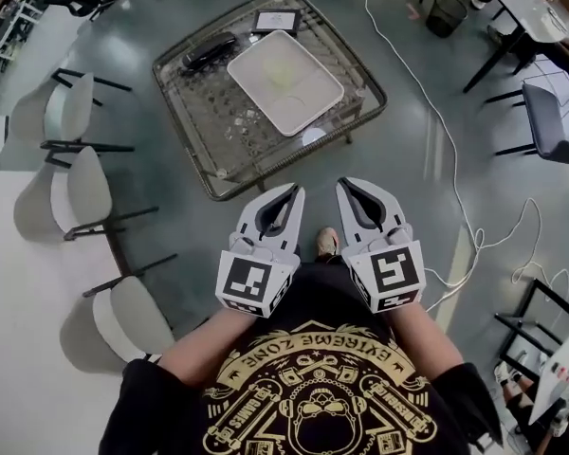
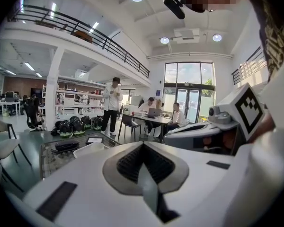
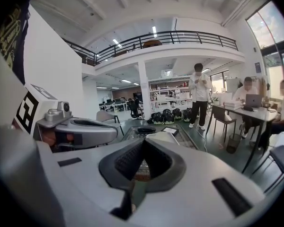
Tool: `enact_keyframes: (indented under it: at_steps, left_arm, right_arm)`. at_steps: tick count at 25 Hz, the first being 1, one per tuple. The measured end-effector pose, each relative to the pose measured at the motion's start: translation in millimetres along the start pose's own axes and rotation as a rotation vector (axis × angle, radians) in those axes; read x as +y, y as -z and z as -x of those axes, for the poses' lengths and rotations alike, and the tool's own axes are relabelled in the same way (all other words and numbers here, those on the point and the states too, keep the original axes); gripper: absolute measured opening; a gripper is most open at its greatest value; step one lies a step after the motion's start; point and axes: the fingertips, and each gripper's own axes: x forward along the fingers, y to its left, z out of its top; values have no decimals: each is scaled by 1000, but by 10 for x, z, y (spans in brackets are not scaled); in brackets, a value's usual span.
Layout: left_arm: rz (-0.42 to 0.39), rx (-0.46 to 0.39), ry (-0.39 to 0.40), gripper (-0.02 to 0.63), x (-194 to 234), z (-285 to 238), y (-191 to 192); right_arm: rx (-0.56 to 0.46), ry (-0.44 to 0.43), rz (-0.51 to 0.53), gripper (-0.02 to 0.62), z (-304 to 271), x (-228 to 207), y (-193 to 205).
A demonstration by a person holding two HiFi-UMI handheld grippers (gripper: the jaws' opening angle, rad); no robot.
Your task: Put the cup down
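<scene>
Both grippers are held side by side in front of my torso, pointing at a low glass table (image 1: 205, 121). My left gripper (image 1: 290, 193) is shut with nothing between its fingers, and my right gripper (image 1: 345, 187) is shut and empty too. On the table lies a white tray (image 1: 262, 95) with a faint pale round thing (image 1: 284, 70) on it, possibly a clear cup; I cannot tell for sure. The left gripper view shows closed jaws (image 2: 143, 148) with the table (image 2: 52, 162) beyond. In the right gripper view the jaws (image 3: 143, 144) meet, and the tray (image 3: 163, 137) lies ahead.
A black object (image 1: 209, 51) and a framed card (image 1: 276, 19) also lie on the table. White chairs (image 1: 76, 197) stand at the left, a dark chair (image 1: 548, 121) at the right. A white cable (image 1: 443, 140) runs over the floor. A person (image 2: 112, 103) stands beyond the table.
</scene>
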Motion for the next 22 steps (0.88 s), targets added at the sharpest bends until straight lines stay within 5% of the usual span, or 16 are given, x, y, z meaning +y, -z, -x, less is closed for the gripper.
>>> enact_keyframes:
  at_steps: [10, 17, 22]
  left_arm:
    - [20, -10, -184, -2, 111, 493, 67]
    - [0, -20, -209, -2, 151, 802, 31]
    - [14, -16, -207, -2, 288, 1066, 147]
  right_arm:
    - [-37, -128, 97, 6, 134, 312, -130]
    - [-50, -176, 91, 6, 218, 681, -162]
    - [-40, -133, 94, 6, 247, 928, -136]
